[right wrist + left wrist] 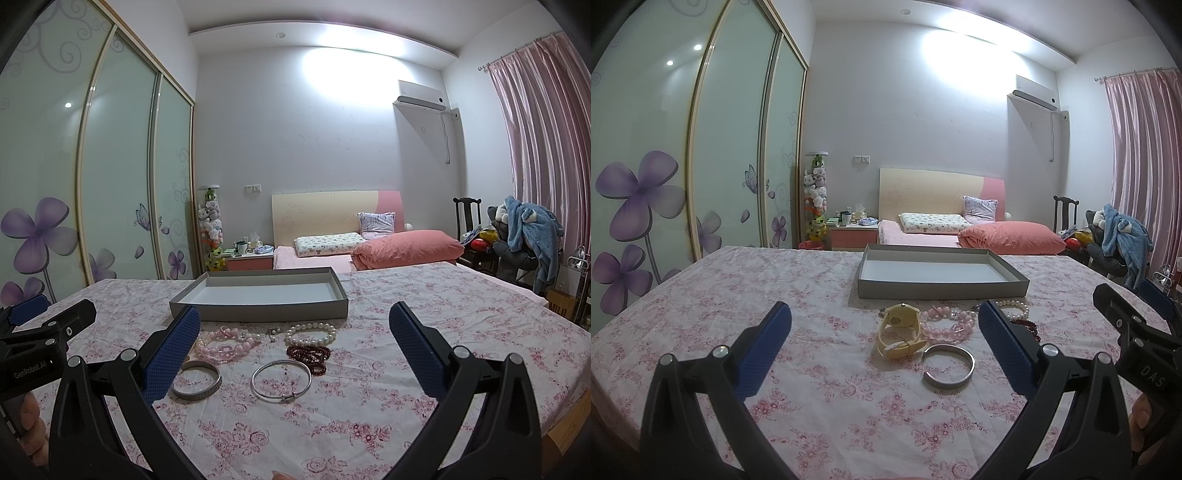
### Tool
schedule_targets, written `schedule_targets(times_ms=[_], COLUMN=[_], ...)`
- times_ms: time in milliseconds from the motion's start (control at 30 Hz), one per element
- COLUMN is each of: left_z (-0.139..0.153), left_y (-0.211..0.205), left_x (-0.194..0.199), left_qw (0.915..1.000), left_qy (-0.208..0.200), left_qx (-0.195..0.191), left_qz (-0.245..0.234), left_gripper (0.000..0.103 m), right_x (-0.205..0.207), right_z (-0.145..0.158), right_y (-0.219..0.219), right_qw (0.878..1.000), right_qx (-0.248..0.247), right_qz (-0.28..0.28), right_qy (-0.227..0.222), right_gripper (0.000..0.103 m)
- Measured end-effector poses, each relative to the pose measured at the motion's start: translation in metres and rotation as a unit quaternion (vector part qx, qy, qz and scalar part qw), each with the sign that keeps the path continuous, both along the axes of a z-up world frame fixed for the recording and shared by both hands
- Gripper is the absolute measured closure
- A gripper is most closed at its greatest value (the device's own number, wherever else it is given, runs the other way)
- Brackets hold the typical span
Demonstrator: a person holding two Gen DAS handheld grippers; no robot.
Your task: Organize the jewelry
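Writing: my left gripper (pixel 884 334) shows "DAS" on the other tool's body at the right edge of its view; in the right view the left tool's body reads "GenRobot.AI". A brown bag (pixel 561 308) at far right carries letters that look like "MUJI".
Left jaws: blue pads wide apart, holding nothing, hovering low over the counter.
Right jaws: my right gripper (pixel 295 334) is likewise spread wide, nothing between the pads.
Counter: covered by a white cloth (pixel 424 332) printed with pink flowers.
Box: a shallow grey box (pixel 942 290) with a pale inside sits beyond the jewelry, nothing in it.
Jewelry: all on the cloth just in front of the box. A cream watch (pixel 899 330) lies leftmost, a pink bead bracelet (pixel 947 325) touching it, a silver cuff (pixel 948 365) nearest me. A white pearl bracelet (pixel 312 332) lies above dark red beads (pixel 310 352); a thin silver bangle (pixel 281 380) lies in front of those.
In the way: my left pad hides part of the pearls and red beads in the left view; my right tool's left pad covers the watch in the right view.
Around: a bed (pixel 923 236) with pink bedding, a wardrobe (pixel 646 166) with purple flowers, pink curtains (pixel 546 129).
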State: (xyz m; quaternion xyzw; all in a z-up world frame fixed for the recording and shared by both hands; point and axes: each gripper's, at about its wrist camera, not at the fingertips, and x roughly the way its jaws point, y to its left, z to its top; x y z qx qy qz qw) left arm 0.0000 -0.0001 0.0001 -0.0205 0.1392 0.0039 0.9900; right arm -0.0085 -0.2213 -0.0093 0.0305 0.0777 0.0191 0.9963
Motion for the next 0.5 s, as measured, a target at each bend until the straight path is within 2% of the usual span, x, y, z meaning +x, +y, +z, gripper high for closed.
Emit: schedule_targets(times_ms=[500], left_z=[-0.0024], left_y=[-0.0062], left_x=[0.0039], left_qw=[1.0000], left_qy=[0.002], left_qx=[0.001], left_qz=[0.000], left_gripper=[0.004], right_x=[-0.0003], right_z=[-0.0007], right_y=[0.0002], right_qw=[1.000], right_qx=[0.001], right_qz=[-0.001], right_qy=[0.002], right_gripper=[0.002])
